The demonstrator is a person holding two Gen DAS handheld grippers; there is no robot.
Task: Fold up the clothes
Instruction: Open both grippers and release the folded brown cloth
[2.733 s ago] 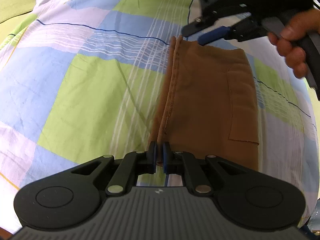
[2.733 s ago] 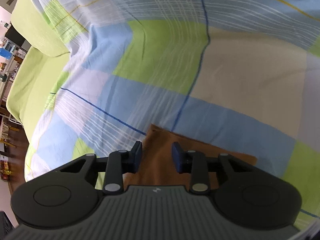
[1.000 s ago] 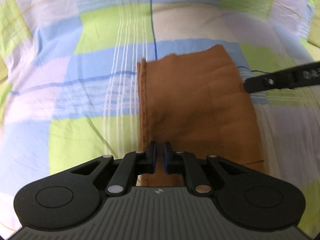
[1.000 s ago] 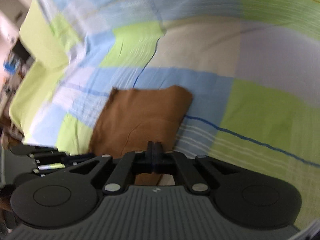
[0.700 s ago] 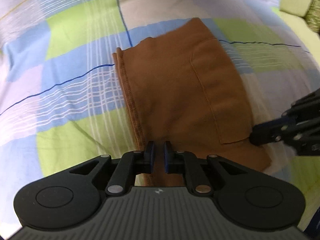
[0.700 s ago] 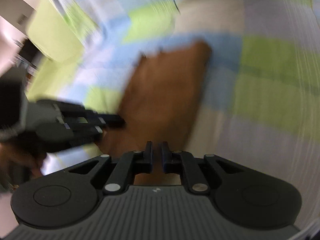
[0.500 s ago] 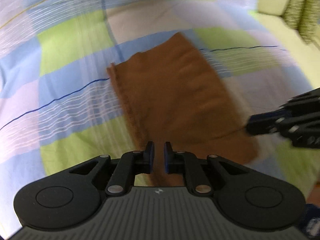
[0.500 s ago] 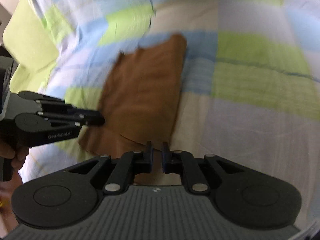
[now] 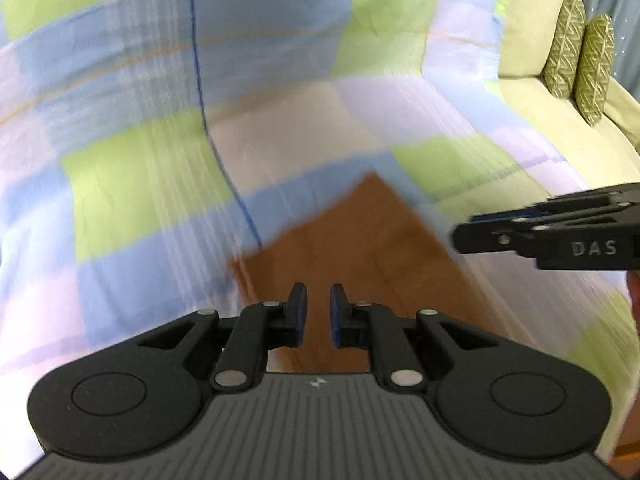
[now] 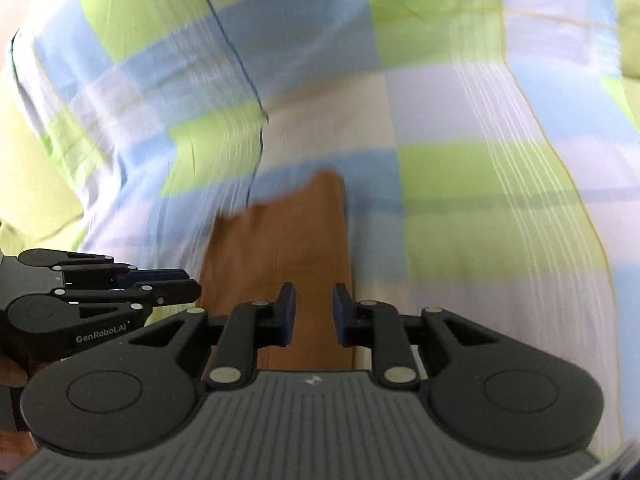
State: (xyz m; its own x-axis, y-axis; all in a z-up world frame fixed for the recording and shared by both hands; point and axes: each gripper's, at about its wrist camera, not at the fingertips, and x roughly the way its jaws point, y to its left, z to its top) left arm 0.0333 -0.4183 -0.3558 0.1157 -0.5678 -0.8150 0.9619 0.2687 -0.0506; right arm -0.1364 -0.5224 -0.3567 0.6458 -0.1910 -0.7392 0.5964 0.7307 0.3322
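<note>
A folded brown garment (image 9: 360,248) lies flat on a checked sheet (image 9: 160,168); it also shows in the right wrist view (image 10: 288,240). My left gripper (image 9: 318,314) hovers over the garment's near end with its jaws slightly apart and nothing between them. My right gripper (image 10: 314,314) is above the garment's near end, jaws open and empty. Each gripper shows from the side in the other's view, the right one (image 9: 472,232) to the right of the garment, the left one (image 10: 180,284) to its left. Both views are blurred.
The sheet of blue, green and white squares (image 10: 480,160) covers a bed. A light green sofa (image 9: 560,92) with two patterned cushions (image 9: 580,64) stands at the far right. A hand shows at the right edge (image 9: 634,300).
Both grippers have let go of the garment and opened a little. They have drawn back and up, so the garment lies folded and lower in both views.
</note>
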